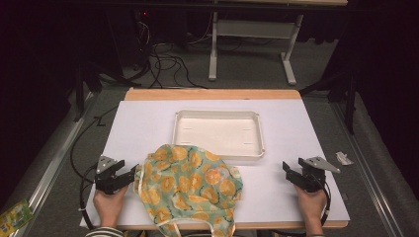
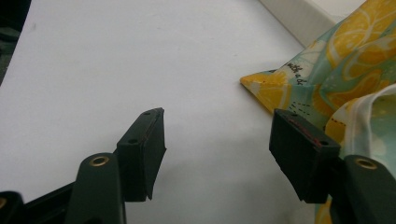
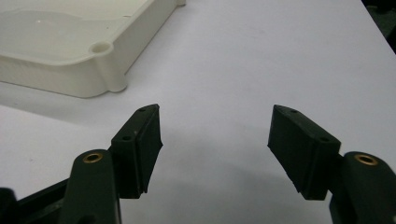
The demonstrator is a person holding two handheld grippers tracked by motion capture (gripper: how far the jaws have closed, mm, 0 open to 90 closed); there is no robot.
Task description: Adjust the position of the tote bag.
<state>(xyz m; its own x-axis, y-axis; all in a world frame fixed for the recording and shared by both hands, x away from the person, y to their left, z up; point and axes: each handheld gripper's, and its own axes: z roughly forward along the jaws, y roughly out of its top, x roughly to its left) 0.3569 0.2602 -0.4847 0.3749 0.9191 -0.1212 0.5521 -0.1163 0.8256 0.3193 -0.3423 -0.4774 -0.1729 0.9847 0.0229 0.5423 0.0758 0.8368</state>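
Note:
A teal cloth with a yellow lemon print (image 1: pixel 190 185) lies crumpled at the front middle of the white table (image 1: pixel 296 133), with pale straps trailing off its near edge. My left gripper (image 1: pixel 131 174) rests at the cloth's left edge, open, its jaws pointing right. In the left gripper view the cloth (image 2: pixel 336 60) lies just behind the right-hand jaw, and bare table shows between the pads of the left gripper (image 2: pixel 219 140). My right gripper (image 1: pixel 290 172) rests open at the front right, well apart from the cloth. Nothing lies between the jaws of the right gripper (image 3: pixel 215 135).
A shallow cream tray (image 1: pixel 180 140) stands empty behind the cloth at the table's middle; its corner (image 3: pixel 100 51) shows in the right gripper view. Cables and a desk frame (image 1: pixel 289 59) stand on the floor beyond the table. A crumpled packet (image 1: pixel 14 216) lies on the floor at left.

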